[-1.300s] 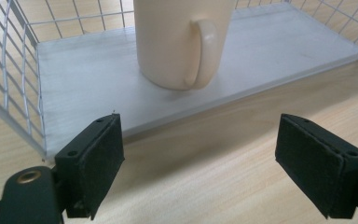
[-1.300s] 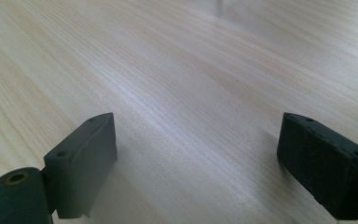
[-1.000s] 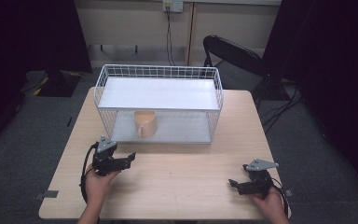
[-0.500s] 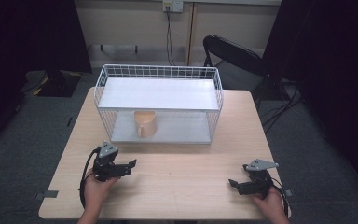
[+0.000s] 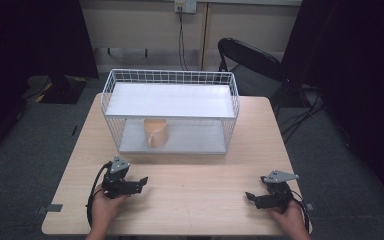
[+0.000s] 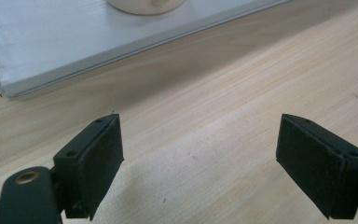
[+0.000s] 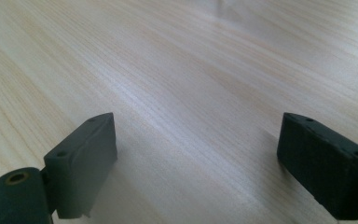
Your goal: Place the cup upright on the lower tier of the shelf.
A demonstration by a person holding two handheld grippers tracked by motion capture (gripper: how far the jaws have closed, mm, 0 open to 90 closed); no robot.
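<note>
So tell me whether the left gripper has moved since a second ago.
Yes. The left gripper has drawn back toward the person, leaving more bare table between it and the wire rack, which has stayed put.

Ahead of the left gripper (image 5: 141,183), a white wire rack (image 5: 111,102) held a matt tan mug (image 5: 155,132); the table (image 5: 195,180) looked like pale wood.

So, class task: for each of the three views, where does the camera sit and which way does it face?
High view: above the person's side, facing forward and down on the table, wire rack, both hands.
Left gripper view: on the left gripper, facing the rack's lower shelf and mug; jaws open.
Right gripper view: on the right gripper, facing bare tabletop; jaws open.
Shared: the tabletop.
</note>
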